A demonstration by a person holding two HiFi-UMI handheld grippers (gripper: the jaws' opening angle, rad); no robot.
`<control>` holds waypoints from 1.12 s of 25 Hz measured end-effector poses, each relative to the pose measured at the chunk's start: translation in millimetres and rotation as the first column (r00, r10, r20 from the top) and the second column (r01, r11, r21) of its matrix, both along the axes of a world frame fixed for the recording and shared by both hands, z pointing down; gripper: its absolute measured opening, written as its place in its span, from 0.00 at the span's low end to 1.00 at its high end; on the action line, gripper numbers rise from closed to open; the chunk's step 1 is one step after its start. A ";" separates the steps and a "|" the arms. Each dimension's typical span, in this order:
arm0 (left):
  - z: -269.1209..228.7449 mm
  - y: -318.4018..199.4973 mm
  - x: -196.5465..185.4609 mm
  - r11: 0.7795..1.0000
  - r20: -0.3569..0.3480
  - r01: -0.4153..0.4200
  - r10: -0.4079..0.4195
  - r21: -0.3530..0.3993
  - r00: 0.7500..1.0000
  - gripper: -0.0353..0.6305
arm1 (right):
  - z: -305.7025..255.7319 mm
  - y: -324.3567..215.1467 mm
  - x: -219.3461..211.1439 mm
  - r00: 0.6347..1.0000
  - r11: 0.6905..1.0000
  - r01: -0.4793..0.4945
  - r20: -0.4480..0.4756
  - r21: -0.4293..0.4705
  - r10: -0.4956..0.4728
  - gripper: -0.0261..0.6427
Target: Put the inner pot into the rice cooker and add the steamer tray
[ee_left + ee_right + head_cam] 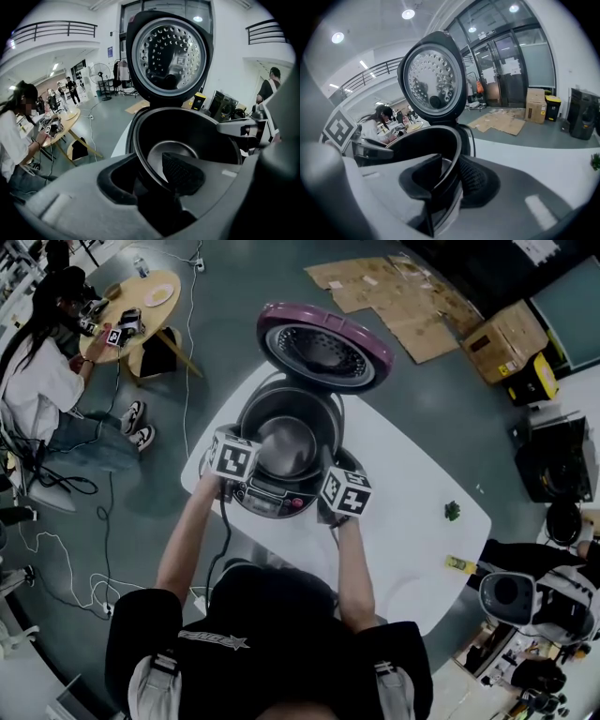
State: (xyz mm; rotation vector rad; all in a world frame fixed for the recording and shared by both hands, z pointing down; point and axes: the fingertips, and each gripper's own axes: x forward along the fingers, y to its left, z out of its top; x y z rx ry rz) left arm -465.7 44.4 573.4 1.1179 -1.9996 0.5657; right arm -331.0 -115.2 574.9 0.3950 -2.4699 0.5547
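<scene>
Head and tool views, lid raised. The rice cooker (272, 495) stands toward the left end of the white desk (412, 493), close to the edge nearest me, with its lid (323, 345) swung fully open and the perforated inner plate showing. The inner pot (286, 442) sits down inside the cooker body, upright, with its bare metal floor visible. My left tool (150, 176) straddles the pot's rim at the near left. One jaw is outside the wall and the ribbed pad is inside, and the jaws stand part open with a dark gap beside the rim. My right tool (449, 183) straddles the rim at the near right in the same way. It is also part open, not clamped, with the rim running between its jaws.
</scene>
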 end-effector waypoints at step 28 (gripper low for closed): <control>-147.7 -9.7 67.2 0.898 0.280 -0.069 -0.061 0.434 0.958 0.30 | -141.4 -14.6 95.8 0.978 0.915 -0.084 0.208 0.395 0.000 0.27</control>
